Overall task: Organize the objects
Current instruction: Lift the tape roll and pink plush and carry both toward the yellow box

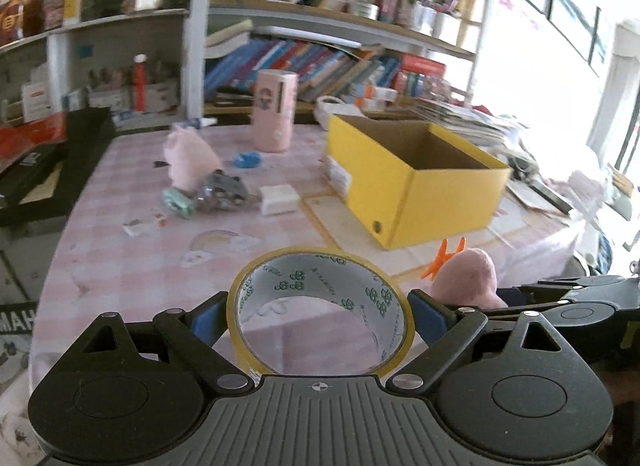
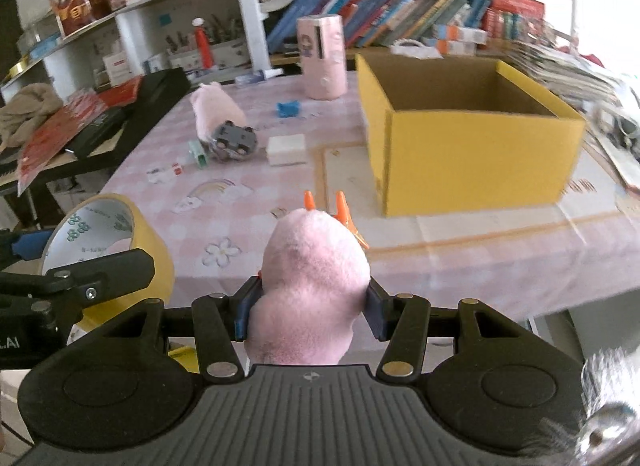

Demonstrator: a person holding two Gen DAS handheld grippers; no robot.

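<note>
Both grippers are loaded. Between the blue pads of the left gripper (image 1: 320, 316) a roll of yellow tape (image 1: 320, 314) is clamped across its outer wall, the hollow core facing forward. The right gripper (image 2: 308, 308) is seen pinched on a pink plush toy (image 2: 314, 278), squeezed at its narrow middle so that the soft body bulges above and below the pads. The two tools are held side by side above the near edge of the table (image 2: 460, 262), the tape to the left of the toy.

Just beyond the toy an orange clip (image 2: 344, 211) lies on the pink cloth. Further off, to the right, the open yellow box (image 2: 472, 153) stands upright; no contents are visible from these angles. To the left of it, loose items are left on the cloth: a white block (image 2: 286, 149), a grey toy car (image 2: 234, 139), a second pink plush (image 2: 214, 109), a small blue piece (image 2: 289, 109) and a tall pink canister (image 2: 322, 59) at the back.

The step in hand is judged to be the carry to the box. Each load should be brought above the rim before it is lowered, and one released at a time, so that the grippers are not crowded. The toy, being soft, may slip, so the squeeze is best kept firm until it is inside.
</note>
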